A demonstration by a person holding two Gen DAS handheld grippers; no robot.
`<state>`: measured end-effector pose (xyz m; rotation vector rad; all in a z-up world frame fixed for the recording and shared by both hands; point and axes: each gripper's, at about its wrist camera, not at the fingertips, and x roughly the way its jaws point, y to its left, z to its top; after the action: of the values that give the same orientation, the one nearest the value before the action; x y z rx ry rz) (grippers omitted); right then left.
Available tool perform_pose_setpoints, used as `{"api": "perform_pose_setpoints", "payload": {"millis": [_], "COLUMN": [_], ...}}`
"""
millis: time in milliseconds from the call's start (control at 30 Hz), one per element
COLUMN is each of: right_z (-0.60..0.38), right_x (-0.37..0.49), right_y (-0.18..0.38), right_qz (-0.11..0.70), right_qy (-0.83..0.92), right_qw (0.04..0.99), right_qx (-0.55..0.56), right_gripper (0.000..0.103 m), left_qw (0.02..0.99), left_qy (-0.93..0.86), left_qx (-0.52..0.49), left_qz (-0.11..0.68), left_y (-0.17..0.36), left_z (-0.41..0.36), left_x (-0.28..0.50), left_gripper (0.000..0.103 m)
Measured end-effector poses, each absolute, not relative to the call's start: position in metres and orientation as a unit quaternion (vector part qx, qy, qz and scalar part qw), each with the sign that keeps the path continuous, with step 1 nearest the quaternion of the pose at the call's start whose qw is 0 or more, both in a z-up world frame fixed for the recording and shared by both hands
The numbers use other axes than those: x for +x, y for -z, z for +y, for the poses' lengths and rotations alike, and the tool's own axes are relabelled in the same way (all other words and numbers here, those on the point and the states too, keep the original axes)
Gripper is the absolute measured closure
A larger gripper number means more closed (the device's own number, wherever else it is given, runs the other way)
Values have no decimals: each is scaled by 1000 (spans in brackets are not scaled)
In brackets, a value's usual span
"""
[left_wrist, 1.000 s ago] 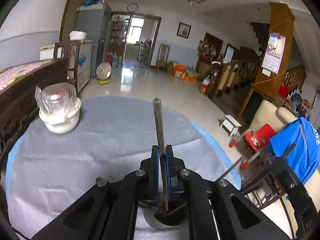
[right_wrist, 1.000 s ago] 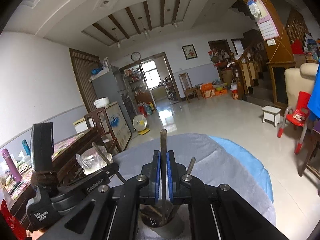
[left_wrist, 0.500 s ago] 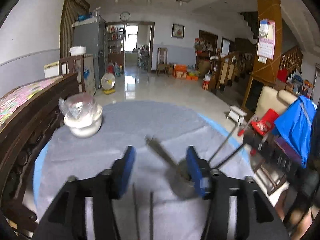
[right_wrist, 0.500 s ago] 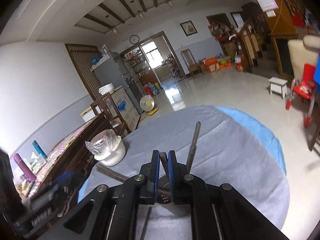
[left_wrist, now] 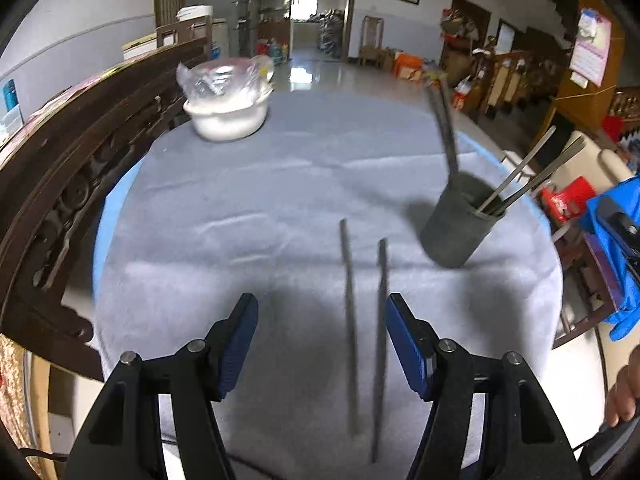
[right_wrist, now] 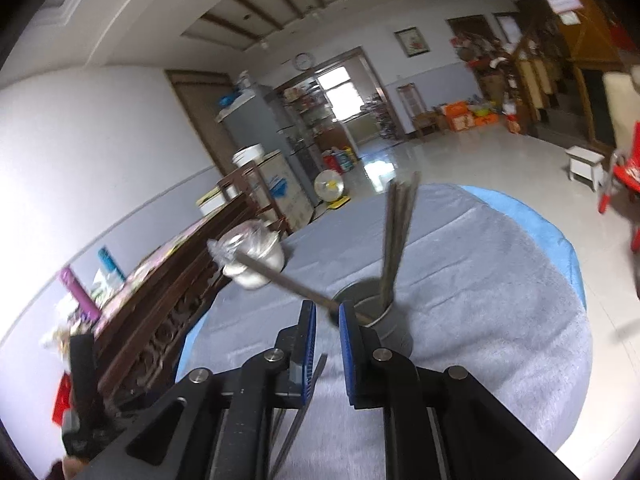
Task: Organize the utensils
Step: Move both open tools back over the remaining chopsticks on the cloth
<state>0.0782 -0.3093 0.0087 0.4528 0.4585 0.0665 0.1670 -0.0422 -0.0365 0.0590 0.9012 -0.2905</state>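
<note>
The lower ends of the chopsticks in the dark metal cup [left_wrist: 456, 226] are hidden inside it; the one [left_wrist: 443, 126] leaning toward the white bowl [left_wrist: 226, 120] is smeared by motion. In the right wrist view the upright chopsticks [right_wrist: 396, 240] in the cup blur together, so their count cannot be told. What the bowl holds is hidden under crinkled plastic wrap. Nearer the camera than the cup, two chopsticks [right_wrist: 296, 420] lying on the cloth are mostly hidden behind the right gripper [right_wrist: 327, 340]. A hand [left_wrist: 622, 388] is cut off by the picture's right edge.
</note>
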Motion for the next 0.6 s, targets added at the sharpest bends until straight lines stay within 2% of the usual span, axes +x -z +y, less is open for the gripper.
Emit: {"api": "perform_pose_setpoints", "payload": {"millis": [600], "right_z": [-268], "right_x": [105], "right_y": [46], "right_qz": [326], "right_qy": [-61], "right_qw": [913], "right_qx": [238], "right_gripper": [89], "left_qw": [895], "left_qy": [101], "left_qx": [55], "left_qz": [431], "left_y": [47], "left_z": [-15], "left_x": [154], "left_gripper": [33]}}
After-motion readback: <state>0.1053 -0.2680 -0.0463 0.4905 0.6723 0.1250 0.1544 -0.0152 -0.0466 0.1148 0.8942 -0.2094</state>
